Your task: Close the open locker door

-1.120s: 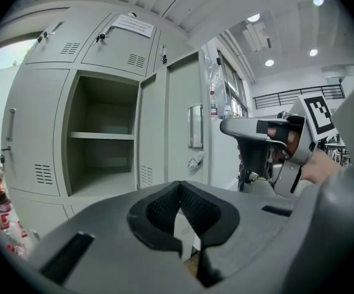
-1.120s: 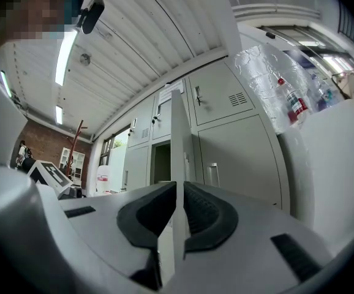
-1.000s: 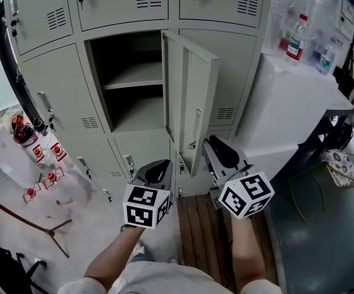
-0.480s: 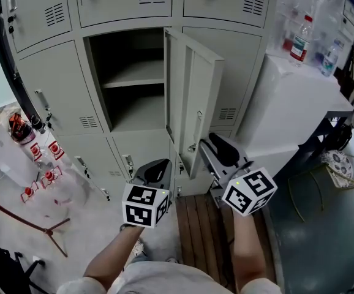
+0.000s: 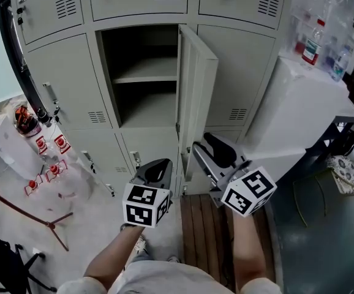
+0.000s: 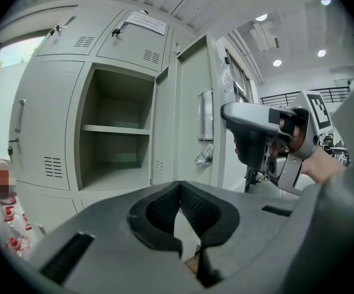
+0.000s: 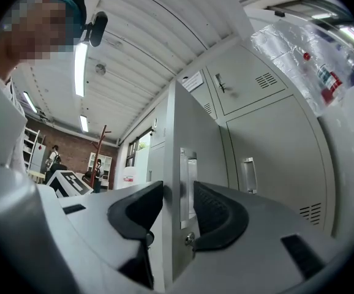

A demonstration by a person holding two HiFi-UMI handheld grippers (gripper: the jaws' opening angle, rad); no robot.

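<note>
The compartment (image 5: 141, 103) is left open at the front and is split by a shelf (image 5: 145, 77) into two bays, each of which could be entered straight on. Its right side is barred by the door (image 5: 198, 84), which is swung out from the lockers. The door's free edge is taken between the jaws of the right gripper (image 7: 177, 192), which have just been opening and are held apart. Only a narrow gap is left between the door and the white box (image 5: 293, 109) at the right. Passage at the left is narrowed by clutter (image 5: 24, 121) on the floor. The slats (image 5: 201, 225) below the door are kept free.
</note>
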